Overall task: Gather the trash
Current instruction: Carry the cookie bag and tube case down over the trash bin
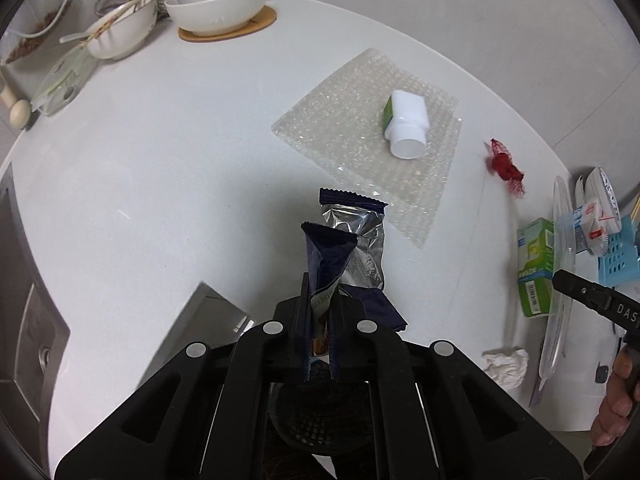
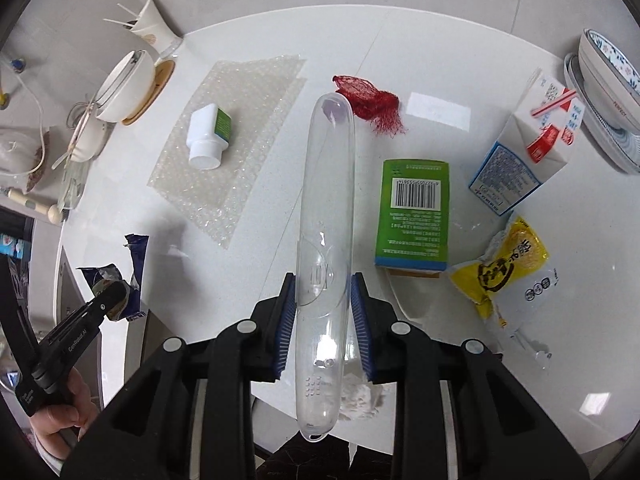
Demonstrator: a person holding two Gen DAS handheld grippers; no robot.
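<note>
The left tongs (image 1: pixel 320 312) stood pinched shut on a dark blue snack wrapper (image 1: pixel 326 264), held clear above the white worktop (image 1: pixel 160 160), while the right tongs (image 2: pixel 323 320) clamped a long clear plastic case (image 2: pixel 326 240) between blue pads (image 2: pixel 282 332). Around them lay more litter: a sheet of bubble wrap (image 2: pixel 240 128) with a white bottle (image 2: pixel 208 136) lying on it at the far left, a scrap of red netting (image 2: pixel 370 100) beyond the case's tip, a green carton (image 2: pixel 414 212) lying flat just right of the case, a milk carton (image 2: pixel 524 144) and a yellow packet (image 2: pixel 508 268) further right, and a crumpled tissue (image 1: pixel 506 366) near the edge. Stacked white bowls (image 1: pixel 218 4) on a wooden coaster (image 1: pixel 228 28) crowded the far left corner; patterned bowls (image 2: pixel 608 92) sat at the far right. The worktop's middle lay open. A steel sink (image 1: pixel 32 320) bordered its left edge, a grey wall (image 1: pixel 440 8) its far side.
</note>
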